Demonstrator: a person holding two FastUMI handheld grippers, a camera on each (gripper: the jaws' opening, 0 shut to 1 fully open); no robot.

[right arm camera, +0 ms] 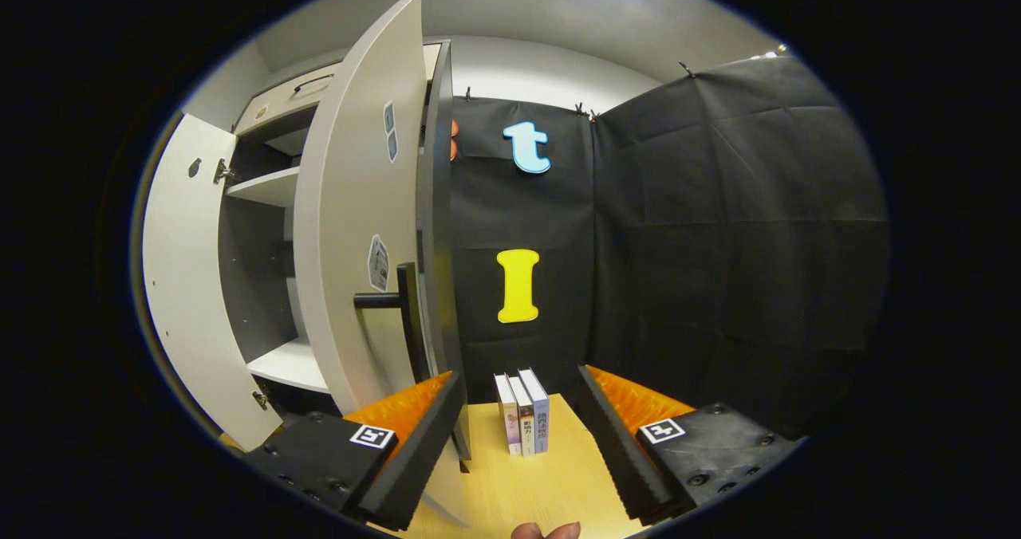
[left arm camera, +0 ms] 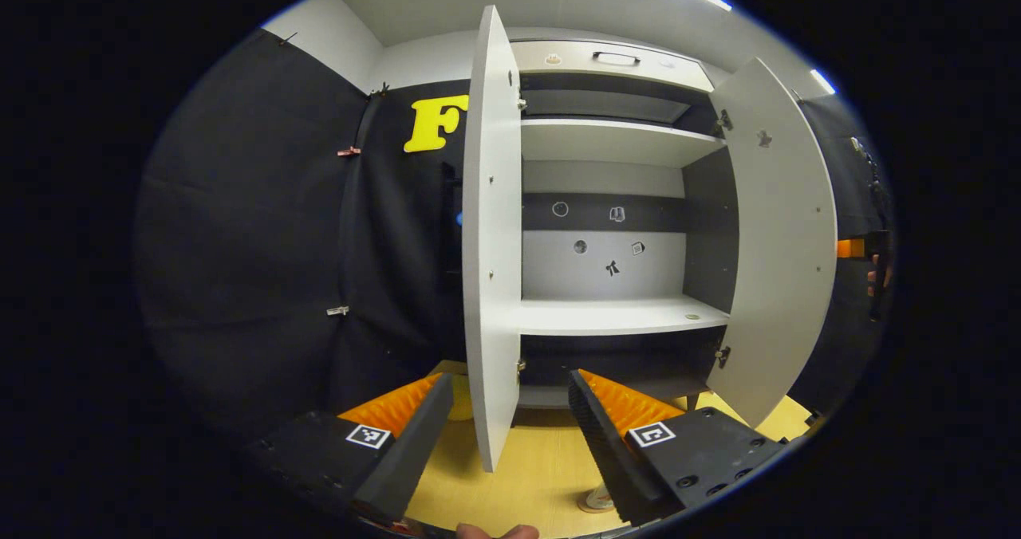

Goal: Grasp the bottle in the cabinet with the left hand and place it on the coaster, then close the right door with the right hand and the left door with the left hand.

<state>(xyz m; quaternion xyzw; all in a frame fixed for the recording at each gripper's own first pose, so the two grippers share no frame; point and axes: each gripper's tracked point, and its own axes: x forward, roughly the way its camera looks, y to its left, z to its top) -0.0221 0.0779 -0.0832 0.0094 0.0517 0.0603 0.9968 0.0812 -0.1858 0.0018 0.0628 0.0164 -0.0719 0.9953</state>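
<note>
The white cabinet stands before me with both doors open. In the left gripper view its left door (left arm camera: 490, 236) is edge-on, straight ahead of my open left gripper (left arm camera: 510, 379), and its right door (left arm camera: 786, 244) swings out on the right. The lower shelf (left arm camera: 614, 316) carries just a small flat mark. A small round tan thing (left arm camera: 597, 501) lies on the wooden table, half hidden by one finger; coaster or bottle base, I cannot tell. In the right gripper view my right gripper (right arm camera: 520, 373) is open beside the right door (right arm camera: 359, 228), near its black handle (right arm camera: 399, 304).
Three books (right arm camera: 522, 411) stand upright on the wooden table (right arm camera: 526, 483) just beyond the right gripper. The left door (right arm camera: 187, 284) juts out at far left. The other gripper and the hand holding it (left arm camera: 869, 260) appear past the right door. Black cloth walls close both sides.
</note>
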